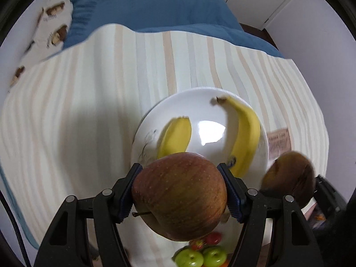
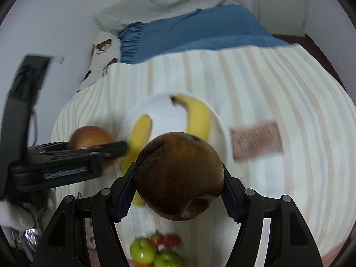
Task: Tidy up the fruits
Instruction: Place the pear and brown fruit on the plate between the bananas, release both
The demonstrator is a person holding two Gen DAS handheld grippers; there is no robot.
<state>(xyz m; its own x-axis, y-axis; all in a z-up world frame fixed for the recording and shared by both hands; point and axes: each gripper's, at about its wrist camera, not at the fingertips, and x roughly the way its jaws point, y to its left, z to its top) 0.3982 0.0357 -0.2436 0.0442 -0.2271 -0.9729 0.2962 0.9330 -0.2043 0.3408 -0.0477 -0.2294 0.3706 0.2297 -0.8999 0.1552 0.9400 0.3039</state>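
My left gripper [image 1: 179, 191] is shut on a big red-brown apple [image 1: 180, 200], held above the near rim of a white plate [image 1: 209, 120]. Two bananas lie on that plate: one [image 1: 176, 136] at the left, one [image 1: 243, 138] at the right. My right gripper [image 2: 178, 178] is shut on a dark brown apple [image 2: 180, 175], which also shows in the left wrist view as the brown fruit [image 1: 289, 175] at the right. From the right wrist view, the plate [image 2: 164, 111] with its bananas [image 2: 198, 118] lies beyond, and the left gripper [image 2: 89, 153] carries its apple [image 2: 91, 136] at the left.
The plate rests on a striped cream blanket [image 1: 89, 111] over a blue bed sheet [image 1: 155, 9]. A brown paper card [image 2: 255, 143] lies right of the plate. Two green apples [image 2: 155, 255] and small red fruits [image 2: 165, 240] sit near the front edge. Bear-print pillows [image 1: 53, 22] lie at the far left.
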